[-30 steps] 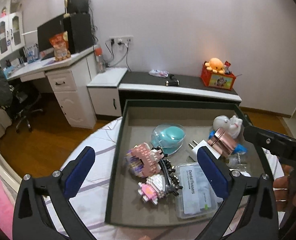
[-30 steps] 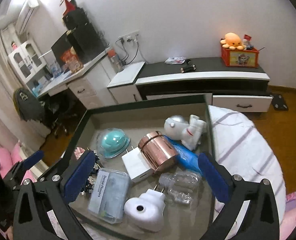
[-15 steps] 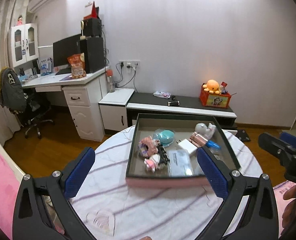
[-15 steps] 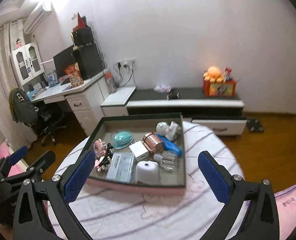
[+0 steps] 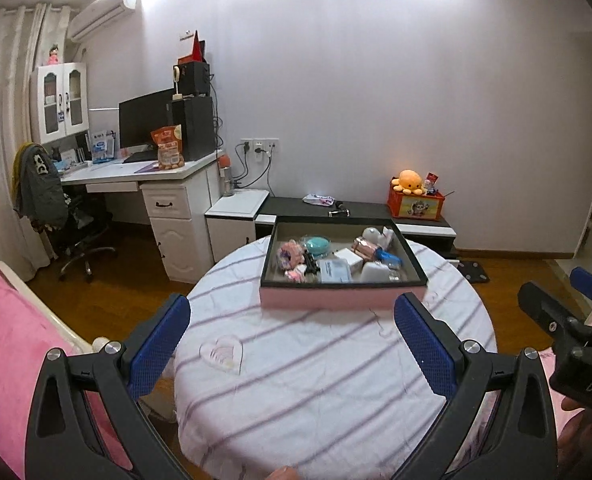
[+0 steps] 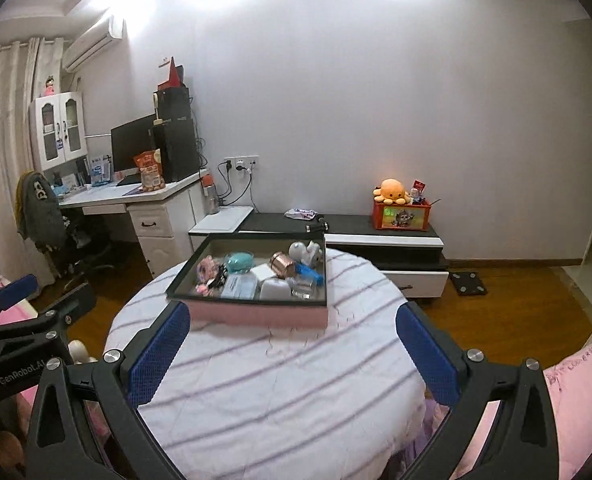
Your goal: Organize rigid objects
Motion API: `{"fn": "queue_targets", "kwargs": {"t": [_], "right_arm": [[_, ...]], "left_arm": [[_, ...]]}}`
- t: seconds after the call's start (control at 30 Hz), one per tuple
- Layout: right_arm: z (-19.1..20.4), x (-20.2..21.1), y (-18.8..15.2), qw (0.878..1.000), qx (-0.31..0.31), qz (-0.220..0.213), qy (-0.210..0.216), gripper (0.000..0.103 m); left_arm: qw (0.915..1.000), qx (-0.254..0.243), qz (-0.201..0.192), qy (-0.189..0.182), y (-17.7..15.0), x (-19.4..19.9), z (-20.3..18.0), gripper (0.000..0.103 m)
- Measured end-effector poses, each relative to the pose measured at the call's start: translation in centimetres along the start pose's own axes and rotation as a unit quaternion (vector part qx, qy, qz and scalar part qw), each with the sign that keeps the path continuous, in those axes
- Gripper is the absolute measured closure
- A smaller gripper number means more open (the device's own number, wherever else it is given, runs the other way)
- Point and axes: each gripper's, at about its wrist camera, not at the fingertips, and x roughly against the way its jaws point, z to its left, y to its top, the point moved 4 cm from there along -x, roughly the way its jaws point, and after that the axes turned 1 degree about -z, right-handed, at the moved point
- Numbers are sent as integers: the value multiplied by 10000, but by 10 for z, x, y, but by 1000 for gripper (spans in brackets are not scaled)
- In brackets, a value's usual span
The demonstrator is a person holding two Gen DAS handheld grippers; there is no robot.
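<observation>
Left gripper (image 5: pixel 291 336) spread wide, empty, above table's near side. Right gripper (image 6: pixel 293 338) likewise wide, empty. Pink-sided tray (image 6: pixel 255 314) sits at far edge of round striped table (image 6: pixel 279 392), holding copper cylinder (image 6: pixel 283 265), teal dome (image 6: pixel 239 261), white plug (image 6: pixel 273 290).

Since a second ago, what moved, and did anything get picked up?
Both tools pulled back and away from the tray: a second ago they hung close over it, now the left tool and right tool sit far off, showing the whole round table. Nothing was picked up or let go; both stayed open and empty. The copper cup, teal case and the rest lie where they were.
</observation>
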Motion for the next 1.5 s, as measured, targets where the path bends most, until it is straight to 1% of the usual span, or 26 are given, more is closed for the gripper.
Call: {"fn": "queue_targets", "kwargs": {"t": [0.1, 0.3, 0.43, 0.67, 1.13, 1.5], "right_arm": [[3, 20, -11, 10000, -20, -65, -15, 0], [12, 53, -27, 9998, 46, -199, -22, 0], [16, 70, -31, 9995, 121, -297, -30, 0], [15, 78, -33, 9994, 108, -336, -51, 0], [14, 78, -31, 9994, 104, -330, -4, 0], [16, 75, -31, 9995, 104, -296, 29, 0]], "left_arm": [[9999, -21, -103, 23, -11, 25, 1, 0], [9996, -12, -269, 84, -21, 63, 5, 0], [9994, 54, -344, 37, -25, 76, 5, 0], [9991, 21, -421, 6, -25, 83, -2, 0], [9992, 8, -399, 5, -28, 86, -3, 0], [9993, 5, -353, 102, -32, 83, 2, 0]]}}
